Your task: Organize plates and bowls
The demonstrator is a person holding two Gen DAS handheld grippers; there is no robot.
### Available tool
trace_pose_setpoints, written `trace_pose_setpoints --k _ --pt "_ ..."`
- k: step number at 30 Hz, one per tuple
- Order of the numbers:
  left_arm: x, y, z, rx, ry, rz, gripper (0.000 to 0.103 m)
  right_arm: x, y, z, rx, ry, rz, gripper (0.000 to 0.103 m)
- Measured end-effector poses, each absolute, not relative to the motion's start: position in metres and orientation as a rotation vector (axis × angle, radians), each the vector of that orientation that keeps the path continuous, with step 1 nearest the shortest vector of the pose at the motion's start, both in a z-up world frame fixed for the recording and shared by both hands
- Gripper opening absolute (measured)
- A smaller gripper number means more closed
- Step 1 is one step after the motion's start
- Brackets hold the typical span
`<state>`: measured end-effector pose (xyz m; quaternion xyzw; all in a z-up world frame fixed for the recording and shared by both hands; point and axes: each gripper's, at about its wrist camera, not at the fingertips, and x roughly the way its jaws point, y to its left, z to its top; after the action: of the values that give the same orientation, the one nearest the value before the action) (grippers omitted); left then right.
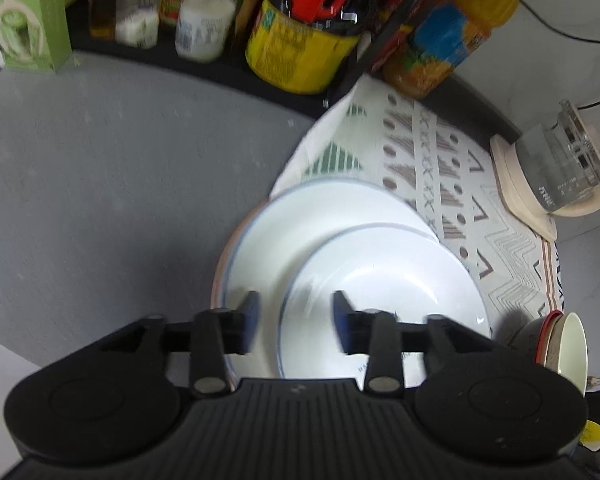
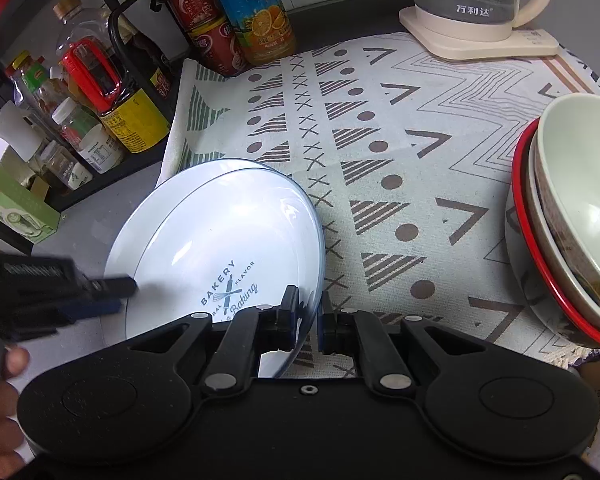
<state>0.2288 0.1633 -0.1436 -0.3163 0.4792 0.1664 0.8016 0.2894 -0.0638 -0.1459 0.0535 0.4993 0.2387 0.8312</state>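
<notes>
The right gripper (image 2: pixel 308 312) pinches the near rim of the top white plate (image 2: pixel 220 248), the one printed with "BAKERY", which sits tilted on another white plate (image 2: pixel 188 178) at the edge of the patterned cloth (image 2: pixel 400 152). The left gripper (image 1: pixel 296 312) hovers over the plates with jaws apart and nothing gripped, while the nested bowls (image 2: pixel 572 216) stand well to the right on the cloth
</notes>
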Motion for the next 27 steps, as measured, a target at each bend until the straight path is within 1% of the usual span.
trace_pose_setpoints --k 3,5,20,27 --pt "0.225 0.166 -0.137 -0.648 0.996 0.381 0.056 0.288 -0.061 -0.145 0.095 1.051 0.494 0.01" --pt "0.224 0.168 -0.139 -0.646 1.001 0.387 0.058 0.287 -0.058 -0.145 0.077 1.047 0.488 0.011" --pt "0.229 0.172 -0.172 -0.654 1.069 0.448 0.058 0.292 -0.048 -0.15 0.025 1.049 0.483 0.014" --pt "0.224 0.186 -0.176 -0.71 1.034 0.444 0.058 0.296 -0.043 -0.156 0.029 1.065 0.491 0.016"
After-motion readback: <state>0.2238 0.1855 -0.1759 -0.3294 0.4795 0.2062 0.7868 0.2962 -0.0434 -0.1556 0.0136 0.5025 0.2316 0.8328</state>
